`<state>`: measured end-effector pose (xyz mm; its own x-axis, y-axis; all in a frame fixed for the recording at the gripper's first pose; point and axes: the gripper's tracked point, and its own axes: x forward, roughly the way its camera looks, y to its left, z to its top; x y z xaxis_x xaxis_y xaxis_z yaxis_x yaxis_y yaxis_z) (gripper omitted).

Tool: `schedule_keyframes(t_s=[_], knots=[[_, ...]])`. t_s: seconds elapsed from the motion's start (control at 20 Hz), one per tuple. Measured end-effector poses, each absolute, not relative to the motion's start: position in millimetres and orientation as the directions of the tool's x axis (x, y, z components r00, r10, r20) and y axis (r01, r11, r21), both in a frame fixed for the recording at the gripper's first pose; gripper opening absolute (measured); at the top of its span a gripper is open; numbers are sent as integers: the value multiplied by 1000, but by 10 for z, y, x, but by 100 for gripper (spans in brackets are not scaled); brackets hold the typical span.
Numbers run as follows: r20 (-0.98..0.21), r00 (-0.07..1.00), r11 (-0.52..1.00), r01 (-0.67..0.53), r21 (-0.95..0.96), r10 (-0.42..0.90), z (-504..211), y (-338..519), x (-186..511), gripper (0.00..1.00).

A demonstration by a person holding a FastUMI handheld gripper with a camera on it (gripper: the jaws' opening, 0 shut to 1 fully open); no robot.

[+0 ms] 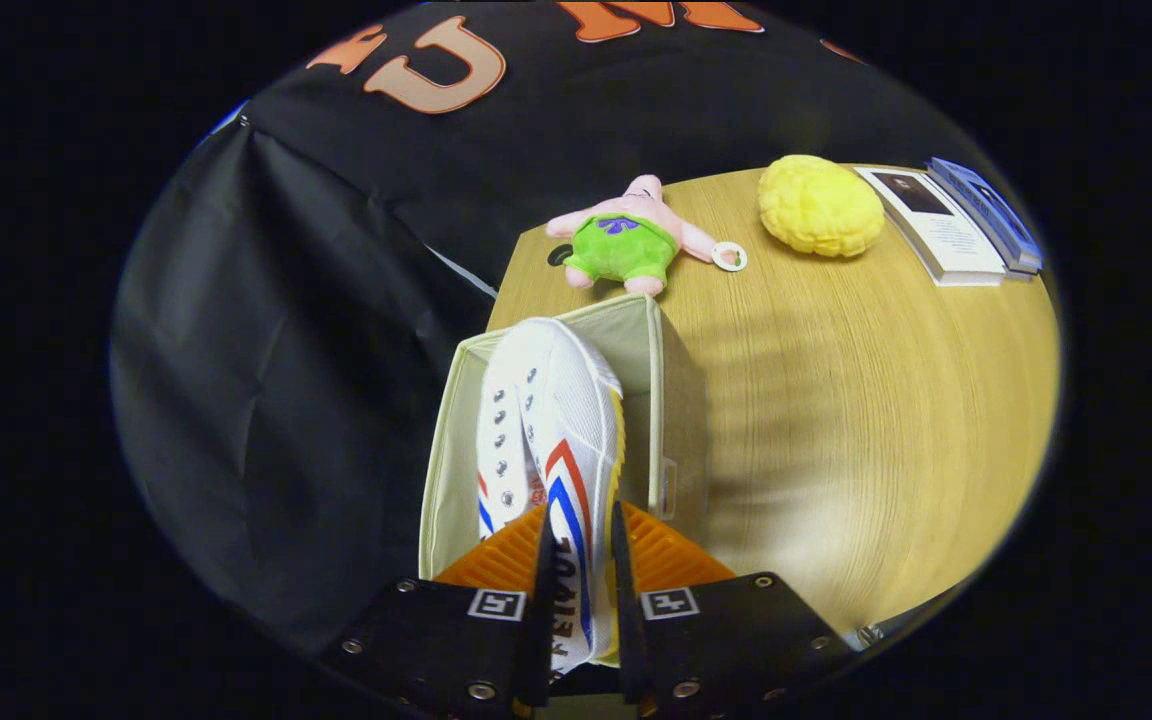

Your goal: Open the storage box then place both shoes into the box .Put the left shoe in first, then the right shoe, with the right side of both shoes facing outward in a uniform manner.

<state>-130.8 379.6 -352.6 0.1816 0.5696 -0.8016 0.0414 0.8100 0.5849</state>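
Gripper [580, 545]: two black body plates, each carrying a square black-and-white marker tag. Round screws dot the plates. Ribbed fingers [496, 560] taper forward.

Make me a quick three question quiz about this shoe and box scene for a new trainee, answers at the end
1. True or false: the gripper is shut on the white shoe.
2. Which lies just beyond the storage box on the table? A) yellow plush ball B) pink plush toy C) booklets
3. Fill in: the shoe is held above the open ____.

Key:
1. True; both fingers press on its heel end.
2. B
3. storage box
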Motion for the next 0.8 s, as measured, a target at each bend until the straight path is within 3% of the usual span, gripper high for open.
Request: schedule_keyframes(t_s=[0.15,0.3,0.45,0.65,0.8], knots=[[-740,275,755,71,652,614,-3279,3719,-1045,56],[-728,362,777,15,629,582,-3104,3400,-848,65],[-715,461,819,-46,572,526,-2951,3034,-684,85],[-675,589,869,-98,486,444,-2718,2481,-502,96],[-618,686,901,-128,415,383,-2529,2084,-370,97]])
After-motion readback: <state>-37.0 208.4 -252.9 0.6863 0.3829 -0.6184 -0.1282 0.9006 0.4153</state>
